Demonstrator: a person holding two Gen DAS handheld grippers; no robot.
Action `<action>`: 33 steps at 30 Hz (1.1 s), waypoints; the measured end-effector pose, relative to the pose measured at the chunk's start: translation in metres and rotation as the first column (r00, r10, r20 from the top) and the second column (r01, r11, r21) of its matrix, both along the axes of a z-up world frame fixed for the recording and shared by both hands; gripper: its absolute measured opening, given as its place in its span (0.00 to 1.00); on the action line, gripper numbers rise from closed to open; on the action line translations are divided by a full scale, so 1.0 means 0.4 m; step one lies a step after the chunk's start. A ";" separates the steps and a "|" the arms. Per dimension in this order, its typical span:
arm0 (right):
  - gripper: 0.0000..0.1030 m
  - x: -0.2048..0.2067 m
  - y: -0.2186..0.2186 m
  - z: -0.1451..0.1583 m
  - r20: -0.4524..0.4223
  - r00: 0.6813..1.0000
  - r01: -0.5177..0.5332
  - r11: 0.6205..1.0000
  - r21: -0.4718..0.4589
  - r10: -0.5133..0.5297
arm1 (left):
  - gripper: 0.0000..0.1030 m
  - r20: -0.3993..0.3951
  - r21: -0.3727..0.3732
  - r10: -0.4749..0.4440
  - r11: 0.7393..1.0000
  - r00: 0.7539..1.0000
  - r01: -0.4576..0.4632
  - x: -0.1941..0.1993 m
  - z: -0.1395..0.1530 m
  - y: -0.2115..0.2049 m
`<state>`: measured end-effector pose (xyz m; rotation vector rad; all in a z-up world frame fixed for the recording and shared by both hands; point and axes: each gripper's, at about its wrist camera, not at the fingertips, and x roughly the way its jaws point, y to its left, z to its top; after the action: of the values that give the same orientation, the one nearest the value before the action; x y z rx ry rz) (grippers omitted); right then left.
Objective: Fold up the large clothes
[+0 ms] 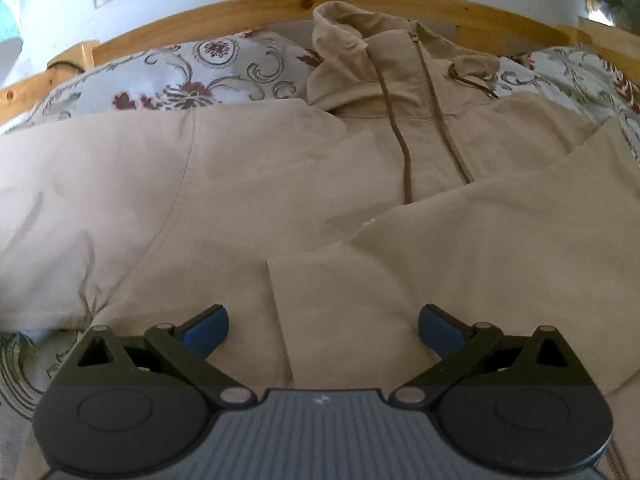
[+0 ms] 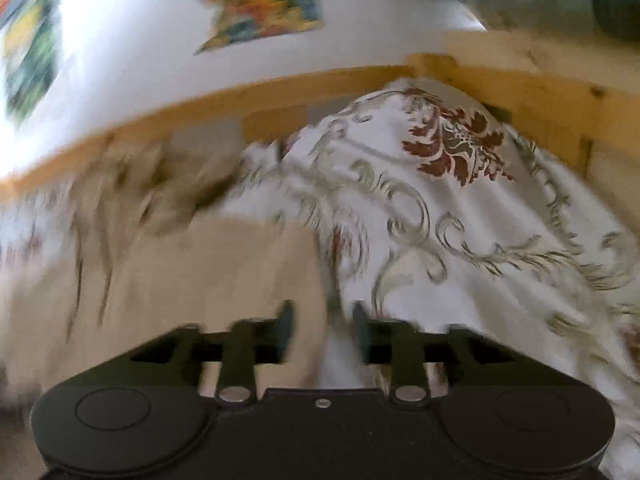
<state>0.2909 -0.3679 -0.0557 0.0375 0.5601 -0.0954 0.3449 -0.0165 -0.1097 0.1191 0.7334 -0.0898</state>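
A beige zip hoodie [image 1: 248, 184] lies spread on the bed, front up, with its hood [image 1: 348, 60] toward the wooden rail. One sleeve is folded across the front, and its cuff [image 1: 320, 304] ends just ahead of my left gripper [image 1: 324, 328]. That gripper stands wide open above the cuff, blue pads [image 1: 208, 330] apart and holding nothing. The right wrist view is blurred. In it my right gripper [image 2: 323, 320] hangs over the hoodie's side edge [image 2: 224, 280] where it meets the bedcover. Its jaws are partly apart, and no cloth is pinched between them.
A white bedcover with a floral pattern [image 2: 460, 220] bulges up to the right of the hoodie and also shows behind it [image 1: 192, 76]. A wooden bed rail [image 1: 280, 4] runs along the far side. Behind the rail a white wall holds colourful pictures [image 2: 260, 4].
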 end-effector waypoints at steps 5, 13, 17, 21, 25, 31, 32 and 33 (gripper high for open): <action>0.67 -0.138 0.088 -0.069 -0.009 0.999 0.036 0.987 -0.158 -0.038 | 1.00 0.000 0.006 0.008 1.000 1.000 -0.008 0.000 -0.002 -0.002; 0.67 -0.021 0.176 -0.172 -0.034 0.998 -0.068 0.876 -0.478 0.059 | 1.00 0.002 0.029 0.029 0.999 1.000 -0.029 -0.002 -0.001 -0.011; 0.49 -0.003 0.192 -0.178 0.042 0.992 -0.075 0.844 -0.531 0.115 | 1.00 0.006 0.051 0.024 0.998 1.000 -0.024 -0.003 -0.001 -0.019; 0.07 -0.018 0.192 -0.167 0.104 0.990 -0.030 0.848 -0.529 0.099 | 1.00 0.014 0.048 0.013 0.999 1.000 -0.014 -0.007 -0.003 -0.035; 0.03 -0.025 0.156 -0.141 0.154 0.988 0.077 0.883 -0.464 -0.006 | 1.00 0.025 0.083 0.036 0.996 0.999 -0.038 -0.013 -0.010 -0.088; 0.29 0.008 0.115 -0.194 -0.019 0.997 0.056 0.908 -0.416 -0.071 | 1.00 0.045 0.155 0.061 0.986 0.997 -0.067 -0.015 -0.011 -0.105; 0.34 0.005 0.111 -0.189 -0.008 0.996 0.074 0.907 -0.414 -0.084 | 1.00 0.041 0.148 0.067 0.986 0.997 -0.073 -0.015 -0.010 -0.100; 0.39 0.000 0.103 -0.183 -0.009 0.996 0.078 0.911 -0.404 -0.089 | 1.00 0.036 0.141 0.076 0.987 0.996 -0.080 -0.014 -0.007 -0.093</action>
<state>0.2911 -0.3267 -0.1290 -0.3447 0.5572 -0.2947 0.3392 -0.0538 -0.1126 0.2269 0.7127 0.0393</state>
